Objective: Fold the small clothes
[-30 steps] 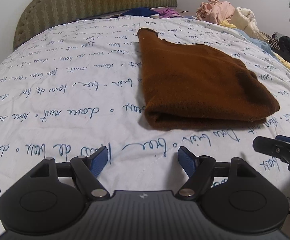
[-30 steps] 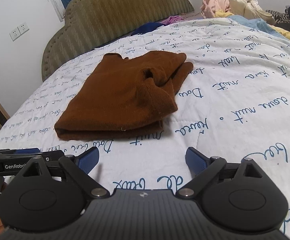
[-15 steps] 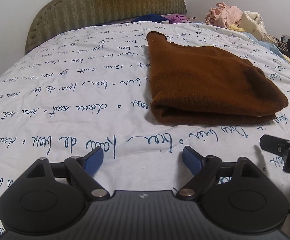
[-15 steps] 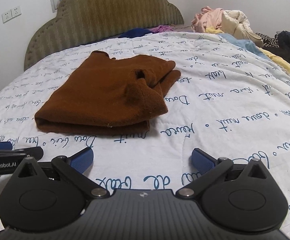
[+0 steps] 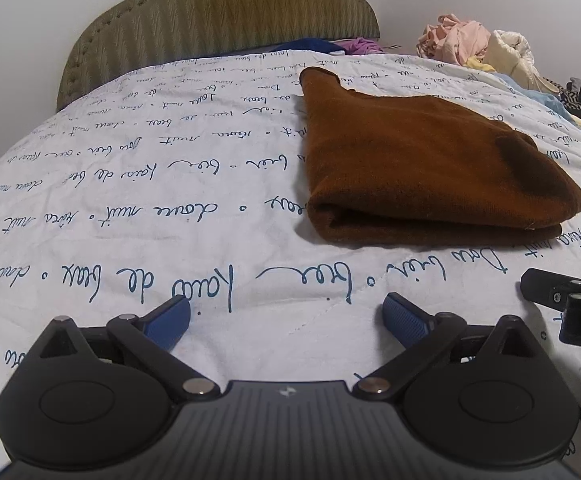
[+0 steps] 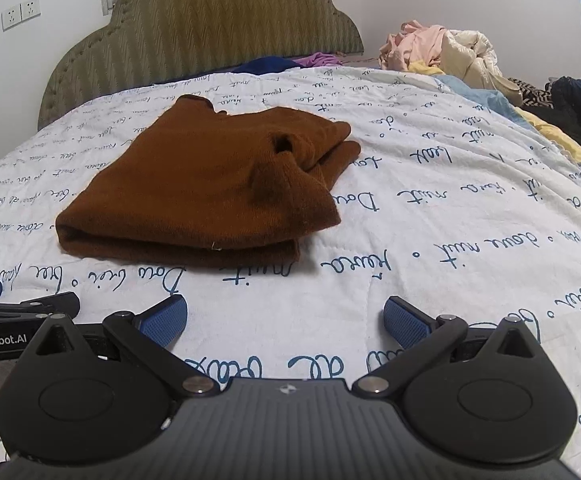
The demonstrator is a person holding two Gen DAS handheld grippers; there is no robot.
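While the brown garment (image 6: 202, 196) lies folded on the quilt (image 5: 130, 216), left gripper (image 5: 286, 318) and right gripper (image 6: 285, 320) hover short of it, both spread and empty. To finish neatly, I'd tuck that loose cuff (image 6: 330, 148) under first.

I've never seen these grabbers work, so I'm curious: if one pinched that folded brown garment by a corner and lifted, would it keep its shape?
Probably not. The brown garment looks like soft knit, so it would likely droop and its stacked layers fall open. It seems light. Pushed across the quilt, it would more likely bunch than slide.
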